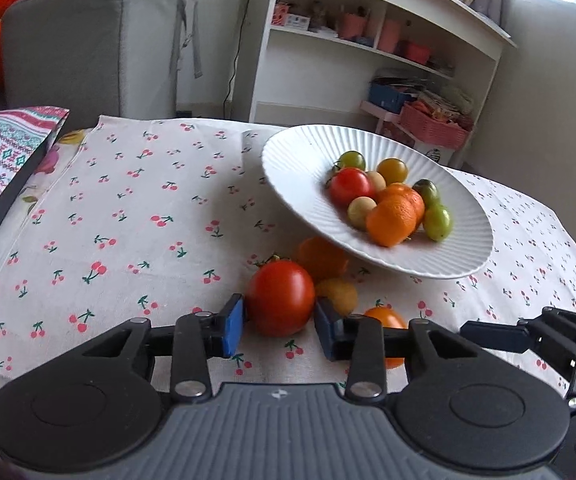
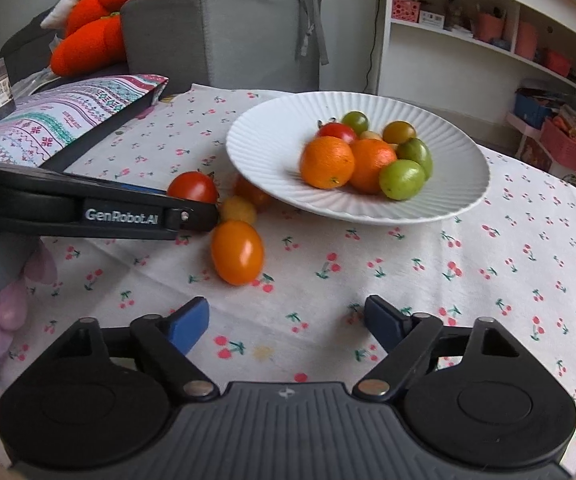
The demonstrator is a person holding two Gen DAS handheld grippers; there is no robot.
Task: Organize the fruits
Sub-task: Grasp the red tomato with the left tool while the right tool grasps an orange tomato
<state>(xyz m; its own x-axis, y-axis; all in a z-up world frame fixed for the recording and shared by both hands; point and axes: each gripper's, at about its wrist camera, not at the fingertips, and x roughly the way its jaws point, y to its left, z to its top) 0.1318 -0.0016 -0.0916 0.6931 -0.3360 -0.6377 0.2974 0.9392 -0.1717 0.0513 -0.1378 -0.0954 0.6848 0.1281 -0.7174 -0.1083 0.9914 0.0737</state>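
Right, left gripper point(image 1: 279, 326) pinches the red tomato point(image 1: 280, 298) on the cherry-print tablecloth point(image 1: 128, 216), blue pads touching both its sides, just off the near rim of the white ribbed plate point(image 1: 299, 160). Right gripper point(image 2: 288, 326) is spread, nothing between its jaws, near the loose orange tomato point(image 2: 237, 252). Plate holds 2 oranges point(image 2: 327, 162) plus small red, green and yellow tomatoes, toward the table's far edge.
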